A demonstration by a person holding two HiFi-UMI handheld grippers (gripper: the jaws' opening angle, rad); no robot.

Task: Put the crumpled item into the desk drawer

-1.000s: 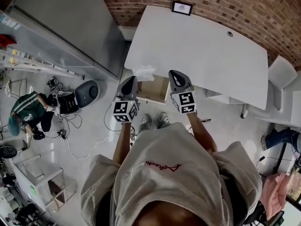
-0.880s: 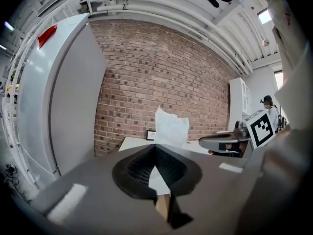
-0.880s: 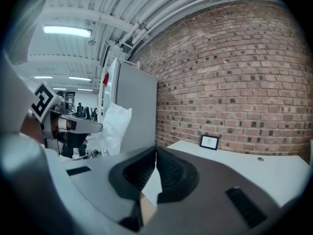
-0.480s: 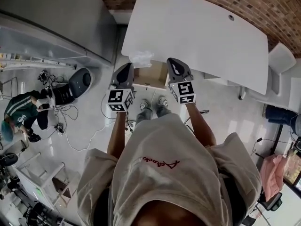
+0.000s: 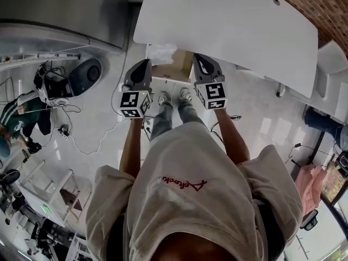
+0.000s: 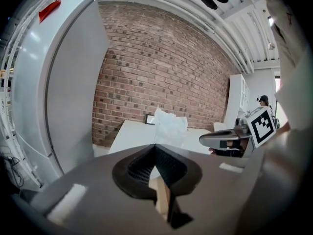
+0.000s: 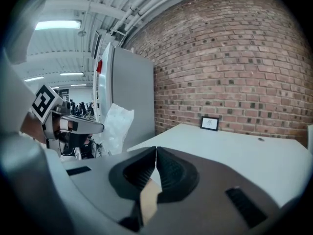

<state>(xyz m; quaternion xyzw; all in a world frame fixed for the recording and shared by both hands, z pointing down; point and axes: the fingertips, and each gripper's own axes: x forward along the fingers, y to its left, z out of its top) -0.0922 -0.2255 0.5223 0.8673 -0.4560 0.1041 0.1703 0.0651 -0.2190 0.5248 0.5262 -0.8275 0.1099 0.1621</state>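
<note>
1. Brick wall [image 7: 234, 58] backs the white desk [image 5: 228, 20].
2. Left gripper [image 6: 155, 148] has its jaws pinched together on the crumpled item [image 6: 170, 126], a pale wad sticking up from the tips.
3. Right gripper [image 7: 155, 151] is closed too, with nothing between its jaws.
4. Below the desk's near edge the drawer [image 5: 173, 72] stands open. The item hangs by its far left corner, not yet inside, so by my judgement lowering and release remain.

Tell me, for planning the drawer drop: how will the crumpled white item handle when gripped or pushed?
The crumpled item looks thin and translucent, so probably very light and floppy. Pinched only at its edge by the left gripper, it may sway. Its creases suggest it squashes rather than breaks.
</note>
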